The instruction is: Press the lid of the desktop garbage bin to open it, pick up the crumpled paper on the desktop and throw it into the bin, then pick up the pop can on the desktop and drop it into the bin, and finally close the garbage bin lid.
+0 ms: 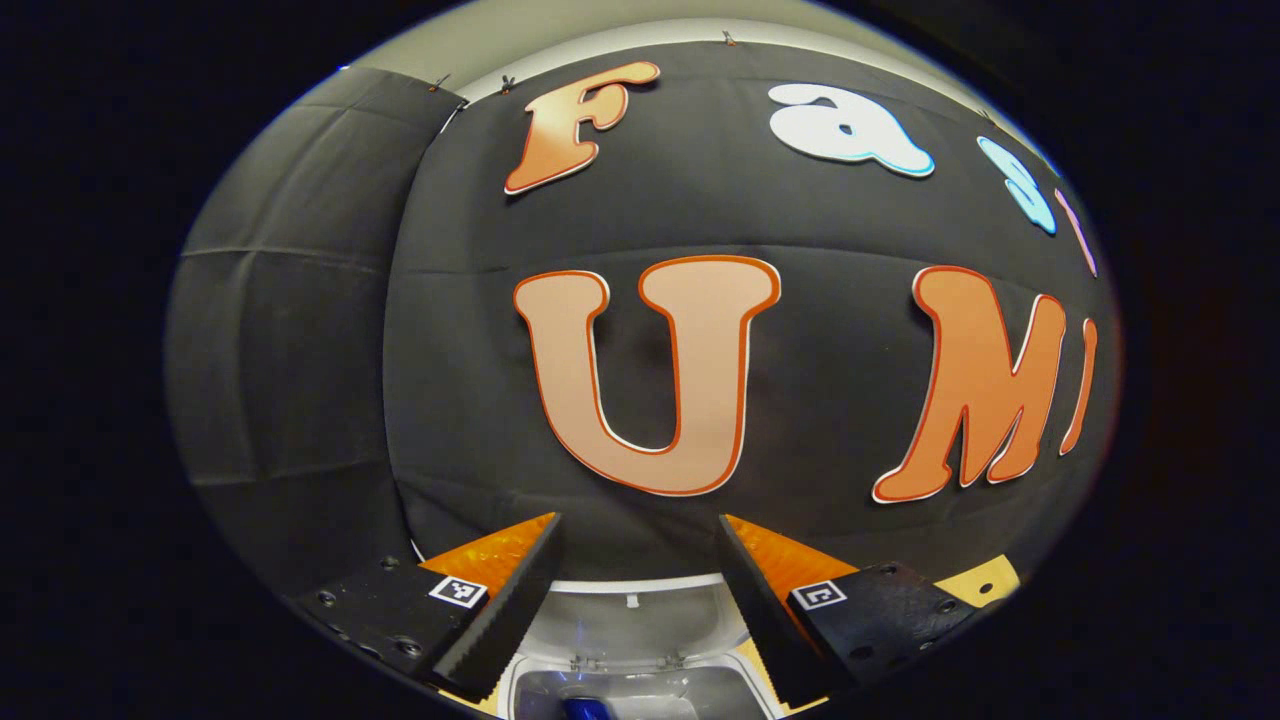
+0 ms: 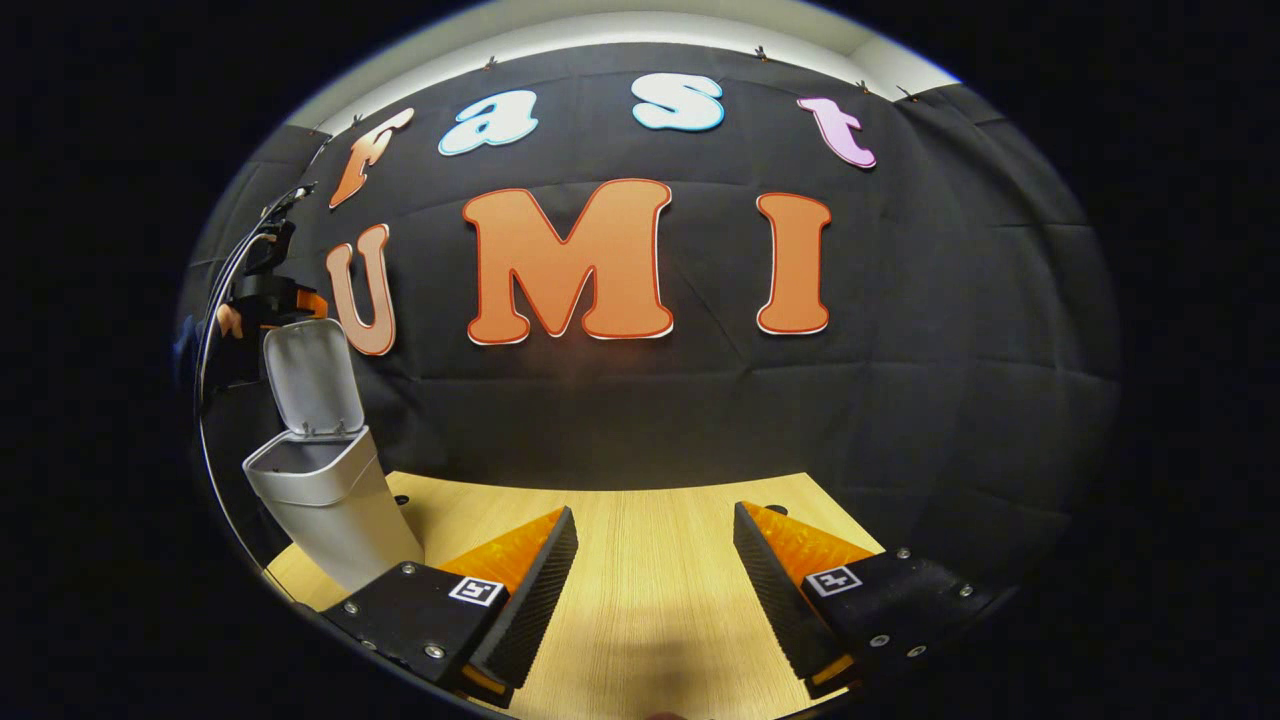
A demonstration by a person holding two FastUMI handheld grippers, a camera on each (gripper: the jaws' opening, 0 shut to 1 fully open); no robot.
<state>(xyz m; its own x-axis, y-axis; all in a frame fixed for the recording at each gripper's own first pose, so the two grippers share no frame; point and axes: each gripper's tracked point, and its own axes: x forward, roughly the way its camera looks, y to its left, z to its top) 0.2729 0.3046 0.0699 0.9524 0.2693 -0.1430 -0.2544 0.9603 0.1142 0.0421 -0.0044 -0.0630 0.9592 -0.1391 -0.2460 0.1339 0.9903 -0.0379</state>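
The white desktop bin (image 2: 325,495) stands at the table's left end in the right gripper view, its lid (image 2: 312,375) swung up. My left gripper (image 1: 638,525) hangs open right above the bin mouth (image 1: 700,690), with nothing between its fingers. Its raised lid (image 1: 630,610) stands just beyond them. A small blue object (image 1: 583,709) lies inside the bin; it may be the pop can. The right gripper view has the left gripper (image 2: 268,290) behind and above the lid, held by a hand. My right gripper (image 2: 655,512) is open and empty, low over the wooden table (image 2: 650,560).
The black booth wall rises close behind the bin and along the table's far edge. Bare wood stretches in front of my right gripper, and the table's right corner (image 2: 810,490) lies just past its right finger.
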